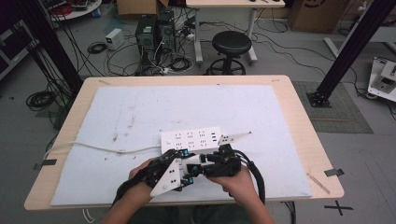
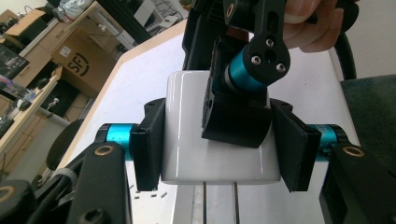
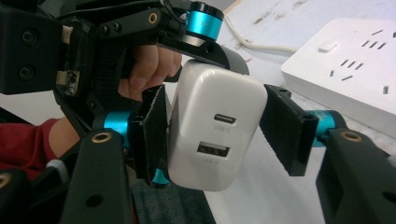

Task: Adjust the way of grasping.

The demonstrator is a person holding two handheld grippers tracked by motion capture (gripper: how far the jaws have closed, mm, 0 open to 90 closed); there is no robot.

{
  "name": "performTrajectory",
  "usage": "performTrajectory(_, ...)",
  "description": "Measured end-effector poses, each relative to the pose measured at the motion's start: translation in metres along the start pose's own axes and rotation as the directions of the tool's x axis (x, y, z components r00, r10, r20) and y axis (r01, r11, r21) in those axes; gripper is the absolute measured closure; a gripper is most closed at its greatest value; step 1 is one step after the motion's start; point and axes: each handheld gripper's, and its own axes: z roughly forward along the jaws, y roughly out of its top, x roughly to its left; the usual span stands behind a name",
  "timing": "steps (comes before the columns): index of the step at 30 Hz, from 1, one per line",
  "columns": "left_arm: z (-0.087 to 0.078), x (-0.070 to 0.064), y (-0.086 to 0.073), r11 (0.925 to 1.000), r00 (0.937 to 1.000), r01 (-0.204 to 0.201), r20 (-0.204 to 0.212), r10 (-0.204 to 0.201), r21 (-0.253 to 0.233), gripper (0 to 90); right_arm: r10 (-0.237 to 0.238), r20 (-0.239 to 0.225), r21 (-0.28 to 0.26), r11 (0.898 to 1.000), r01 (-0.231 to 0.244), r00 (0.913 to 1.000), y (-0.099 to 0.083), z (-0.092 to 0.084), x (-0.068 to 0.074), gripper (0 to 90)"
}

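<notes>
Tongs on the left (image 2: 219,149) are clamped on the white charger (image 2: 196,140), held above the table (image 1: 299,116) near the power strip (image 1: 191,140). Right tongs (image 3: 219,135) straddle it; one pad looks to be touching, the other seems apart, so no firm hold yet. Squaring both pads on the flat sides before the left lets go would keep the charger from twisting.

We see a white power strip (image 1: 190,139) on the white mat (image 1: 140,116) covering the wooden table (image 1: 299,121); a black stool (image 1: 231,44) stands beyond the far edge.
</notes>
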Motion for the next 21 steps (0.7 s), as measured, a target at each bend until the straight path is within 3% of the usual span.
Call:
performTrajectory(5, 0.0003, -0.0001, 0.0005, 1.0, 0.9999, -0.003, -0.01, 0.003, -0.001, 42.5, 0.005, -0.022, -0.002, 1.0, -0.005, 0.9997, -0.0003, 0.0, -0.0011, 55.4)
performTrajectory(16, 0.0032, -0.0028, 0.0012, 0.9992, 0.9989, -0.04, -0.024, 0.04, 0.006, 41.3, 0.047, -0.041, 0.006, 0.999, -0.047, 0.9981, -0.0009, -0.0013, -0.0014, 63.2)
performTrajectory(18, 0.0026, -0.0022, 0.0013, 0.9994, 0.9991, -0.034, -0.025, 0.034, -0.001, 37.2, 0.048, -0.045, 0.009, 0.999, -0.047, 0.9978, -0.0005, -0.0018, -0.0011, 63.3)
performTrajectory(21, -0.0008, 0.0005, 0.0017, 0.9998, 0.9992, -0.013, -0.039, 0.013, -0.018, 31.5, 0.047, -0.017, -0.004, 0.999, -0.047, 0.9987, 0.0004, -0.0049, -0.0011, 63.4)
